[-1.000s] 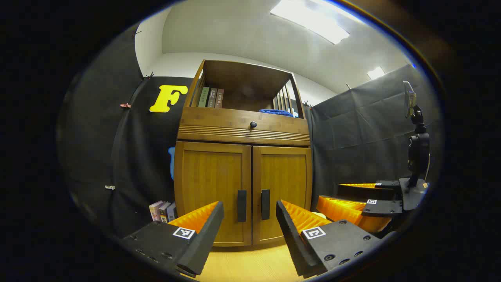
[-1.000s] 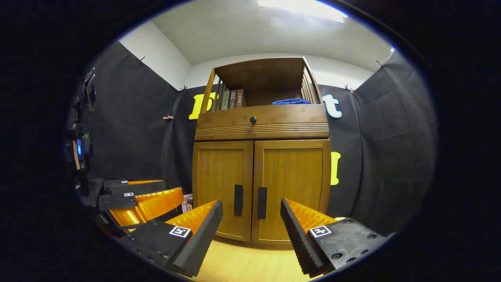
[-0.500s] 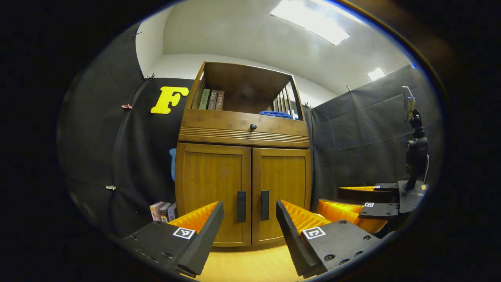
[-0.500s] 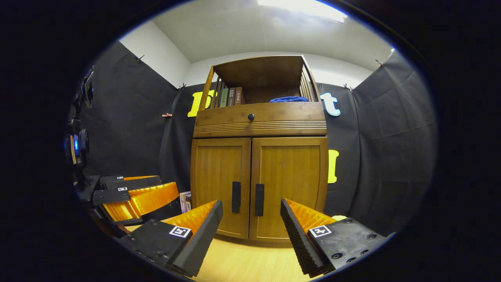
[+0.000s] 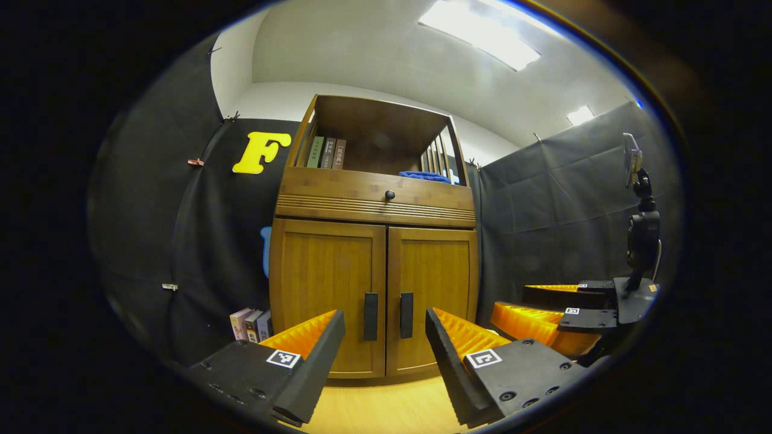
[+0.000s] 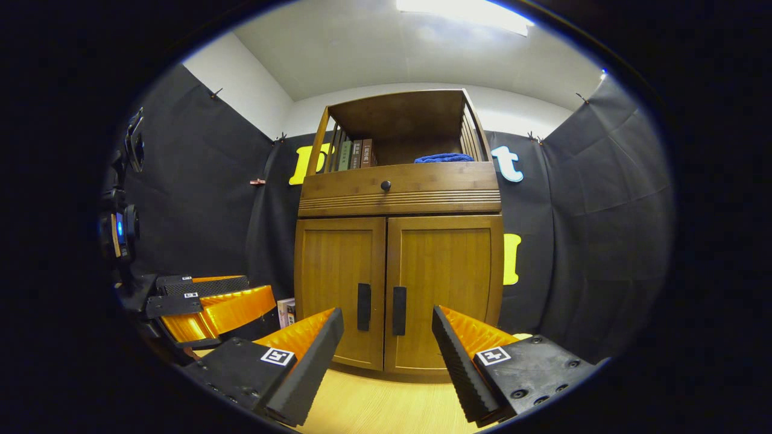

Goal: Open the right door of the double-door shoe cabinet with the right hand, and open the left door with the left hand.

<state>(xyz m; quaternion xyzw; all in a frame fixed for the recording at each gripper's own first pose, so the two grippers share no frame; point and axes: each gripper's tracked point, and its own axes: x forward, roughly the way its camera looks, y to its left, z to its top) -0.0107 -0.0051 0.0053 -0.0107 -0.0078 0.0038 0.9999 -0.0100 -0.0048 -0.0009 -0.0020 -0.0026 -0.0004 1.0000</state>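
Note:
A wooden shoe cabinet (image 5: 374, 205) (image 6: 401, 193) stands ahead with both lower doors closed. The left door (image 5: 329, 289) (image 6: 338, 283) and right door (image 5: 434, 283) (image 6: 446, 283) each carry a dark vertical handle, the left handle (image 5: 371, 316) (image 6: 363, 307) and the right handle (image 5: 406, 314) (image 6: 399, 310), beside the centre seam. My left gripper (image 5: 384, 361) is open, some way short of the handles. My right gripper (image 6: 387, 364) is also open and holds nothing. The right gripper (image 5: 552, 310) appears low at the right of the left gripper view, and the left gripper (image 6: 208, 301) low at the left of the right gripper view.
Above the doors sit a drawer with a round knob (image 5: 389, 194) (image 6: 385, 185) and an open shelf holding books (image 5: 325, 152) and a blue cloth (image 6: 443, 158). More books (image 5: 250, 323) stand on the light wood floor (image 6: 374, 410) left of the cabinet. Black cloth walls enclose the booth.
Both grippers have only drifted slightly in front of the cabinet; the right gripper view shifted up and then back down. Both stay open and the doors stay closed.

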